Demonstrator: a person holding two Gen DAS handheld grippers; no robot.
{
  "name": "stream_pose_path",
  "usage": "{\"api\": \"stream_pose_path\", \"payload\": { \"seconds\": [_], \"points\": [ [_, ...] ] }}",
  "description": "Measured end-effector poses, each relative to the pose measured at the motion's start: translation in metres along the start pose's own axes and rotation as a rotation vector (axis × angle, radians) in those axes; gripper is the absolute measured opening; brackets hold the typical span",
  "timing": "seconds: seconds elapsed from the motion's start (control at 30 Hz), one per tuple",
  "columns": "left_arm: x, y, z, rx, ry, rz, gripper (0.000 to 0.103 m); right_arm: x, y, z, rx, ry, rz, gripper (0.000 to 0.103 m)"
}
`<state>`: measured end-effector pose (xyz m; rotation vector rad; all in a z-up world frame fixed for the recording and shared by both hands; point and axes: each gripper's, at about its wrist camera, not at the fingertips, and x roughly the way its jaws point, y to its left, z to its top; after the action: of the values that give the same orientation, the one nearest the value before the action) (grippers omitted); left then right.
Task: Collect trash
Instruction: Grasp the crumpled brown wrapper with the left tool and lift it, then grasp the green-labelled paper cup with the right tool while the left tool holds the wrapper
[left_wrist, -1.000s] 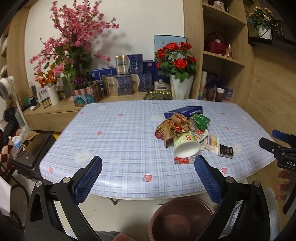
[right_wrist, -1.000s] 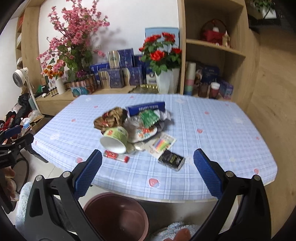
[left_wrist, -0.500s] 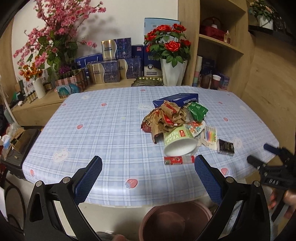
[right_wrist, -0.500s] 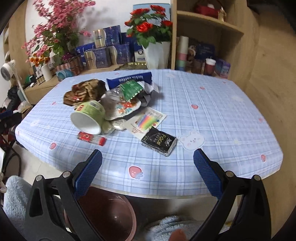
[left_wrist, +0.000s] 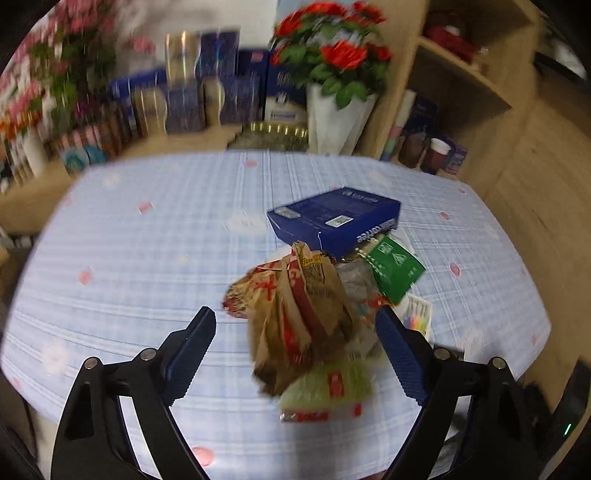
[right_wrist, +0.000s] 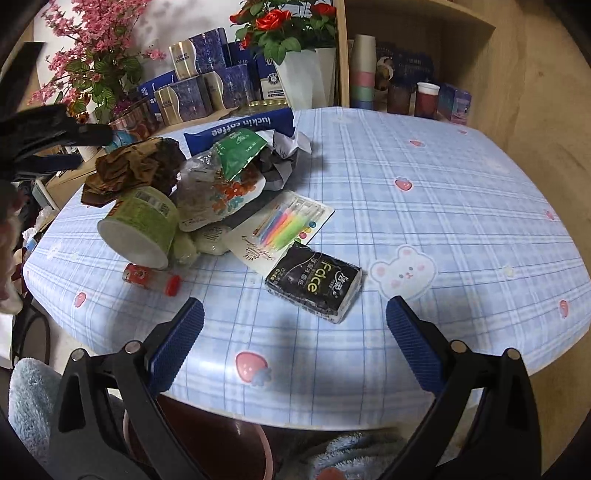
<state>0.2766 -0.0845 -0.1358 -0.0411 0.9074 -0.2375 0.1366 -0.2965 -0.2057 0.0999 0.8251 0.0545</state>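
Trash lay heaped on the table: a crumpled brown paper bag (left_wrist: 295, 314) at the pile's nine o'clock, a tipped green cup (right_wrist: 138, 225) at seven, a black tissue pack (right_wrist: 314, 286) apart at four.

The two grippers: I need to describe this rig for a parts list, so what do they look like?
Both match. The left gripper and right gripper each have two black, open-framed plastic arms joined with silver round pins, ending in flat fingers faced with dark blue, finely ribbed pads. No cables or sleeves show.
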Motion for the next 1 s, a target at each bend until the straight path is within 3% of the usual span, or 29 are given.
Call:
{"api": "stream_pose_path", "payload": {
  "seconds": [0.13, 0.23, 0.27, 0.3, 0.53, 0.73, 1.0],
  "points": [
    [0.033, -0.011, 0.010, 0.072, 0.045, 0.038, 0.086, 0.011, -0.002, 0.000, 0.004, 0.012, 0.010, 0.097],
    [0.049, -0.011, 0.012, 0.070, 0.084, 0.047, 0.084, 0.016, 0.000, -0.001, 0.003, 0.025, 0.018, 0.097],
    [0.054, -0.008, 0.013, 0.053, 0.096, 0.042, 0.069, 0.017, 0.001, -0.002, 0.000, 0.027, 0.020, 0.097],
    [0.057, -0.004, 0.013, 0.031, 0.107, 0.012, 0.048, 0.017, 0.002, -0.002, -0.006, 0.027, 0.023, 0.097],
    [0.031, 0.017, 0.016, -0.028, 0.034, -0.038, 0.045, 0.019, 0.014, 0.000, -0.027, 0.015, 0.057, 0.097],
    [-0.003, 0.032, 0.021, -0.043, -0.033, -0.070, 0.045, 0.018, 0.048, 0.008, -0.076, -0.015, 0.131, 0.097],
    [-0.053, 0.079, 0.002, -0.085, -0.158, -0.013, 0.045, 0.023, 0.118, 0.028, -0.226, -0.050, 0.233, 0.097]
  ]
}}
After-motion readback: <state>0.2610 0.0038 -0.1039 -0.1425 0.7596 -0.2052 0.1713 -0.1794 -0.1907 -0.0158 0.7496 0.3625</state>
